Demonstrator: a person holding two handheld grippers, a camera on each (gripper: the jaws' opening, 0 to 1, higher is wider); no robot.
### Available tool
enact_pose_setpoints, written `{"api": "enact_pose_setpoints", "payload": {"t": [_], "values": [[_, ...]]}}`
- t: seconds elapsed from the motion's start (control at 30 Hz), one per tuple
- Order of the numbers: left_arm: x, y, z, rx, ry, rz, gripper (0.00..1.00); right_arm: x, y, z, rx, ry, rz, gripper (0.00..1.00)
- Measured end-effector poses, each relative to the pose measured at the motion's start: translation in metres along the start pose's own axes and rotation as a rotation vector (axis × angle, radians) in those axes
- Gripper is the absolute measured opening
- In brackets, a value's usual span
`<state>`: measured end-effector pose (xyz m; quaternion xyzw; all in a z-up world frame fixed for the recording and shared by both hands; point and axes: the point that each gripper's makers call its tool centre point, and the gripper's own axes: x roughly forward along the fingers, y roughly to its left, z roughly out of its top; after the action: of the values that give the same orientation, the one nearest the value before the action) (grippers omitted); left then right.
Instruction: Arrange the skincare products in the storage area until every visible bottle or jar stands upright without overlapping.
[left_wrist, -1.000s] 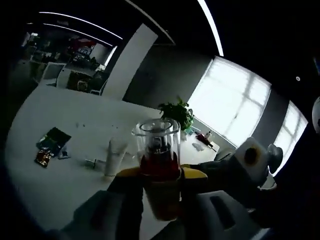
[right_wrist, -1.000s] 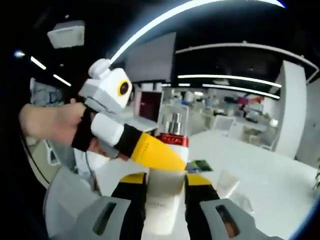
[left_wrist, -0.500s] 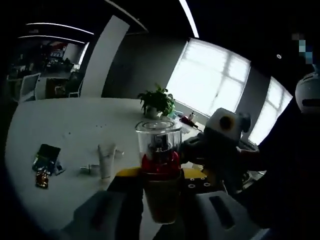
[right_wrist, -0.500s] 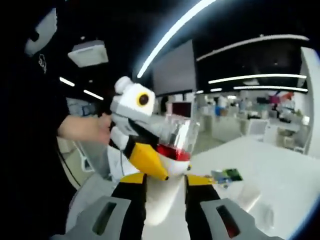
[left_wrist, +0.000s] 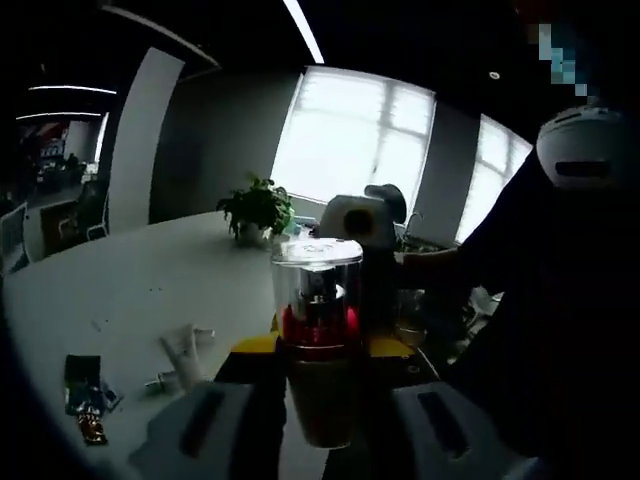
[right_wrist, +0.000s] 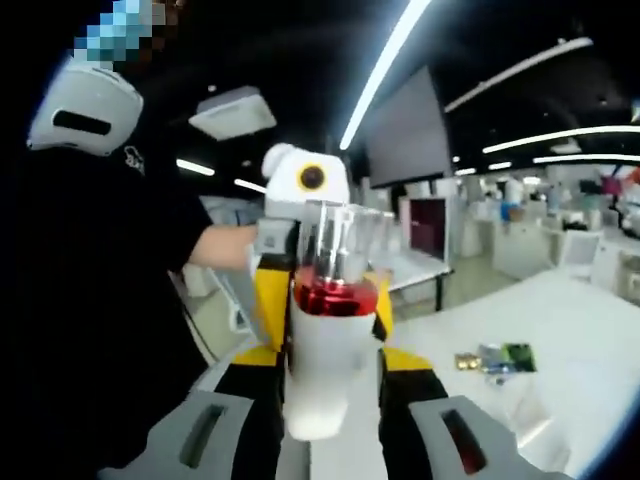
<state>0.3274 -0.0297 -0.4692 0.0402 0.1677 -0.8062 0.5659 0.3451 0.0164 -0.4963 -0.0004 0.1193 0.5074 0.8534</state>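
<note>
A pale, smooth plastic pump bottle with a glossy red collar and a clear cylindrical cap (left_wrist: 317, 335) stands upright at the lower centre of the left gripper view, clamped between the two yellow-tipped jaws of the left gripper (left_wrist: 320, 350). Through the see-through cap, the small pump head is visible. The same bottle (right_wrist: 328, 340) appears at the centre of the right gripper view, where the right gripper (right_wrist: 330, 365) also closes its black and yellow jaws on the white lower body; so both grippers hold one bottle, raised above the table.

In the left gripper view, the right gripper's white housing (left_wrist: 355, 222) sits just behind the bottle, with a smooth white table (left_wrist: 150, 290) spreading to the left. On it, at the lower left, lie a white squeeze tube (left_wrist: 182, 352) on its side and some dark flat sachets (left_wrist: 85, 385). A leafy green potted plant (left_wrist: 257, 208) stands further back, in front of bright windows.

In the right gripper view, the left gripper's white housing with a yellow ring (right_wrist: 305, 182) rises behind the bottle, and a person in a dark shirt (right_wrist: 90, 300) fills the left side. Coloured sachets (right_wrist: 495, 358) lie at the right on the table.
</note>
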Motion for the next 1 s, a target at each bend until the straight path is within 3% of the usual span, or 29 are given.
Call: {"api": "enact_pose_setpoints", "payload": {"t": [0.27, 0.67, 0.87, 1.0], "values": [[-0.001, 0.003, -0.012, 0.047, 0.031, -0.025, 0.24, 0.001, 0.003, -0.010, -0.053, -0.019, -0.034, 0.21], [0.002, 0.006, -0.021, 0.074, 0.050, -0.049, 0.25, -0.004, 0.001, -0.018, -0.030, -0.057, -0.050, 0.18], [-0.001, 0.009, -0.017, 0.028, 0.010, -0.044, 0.27, -0.003, -0.002, -0.019, -0.034, -0.064, -0.057, 0.18], [-0.001, 0.015, -0.014, 0.039, -0.014, -0.012, 0.29, -0.002, -0.005, -0.021, -0.035, -0.066, -0.064, 0.18]]}}
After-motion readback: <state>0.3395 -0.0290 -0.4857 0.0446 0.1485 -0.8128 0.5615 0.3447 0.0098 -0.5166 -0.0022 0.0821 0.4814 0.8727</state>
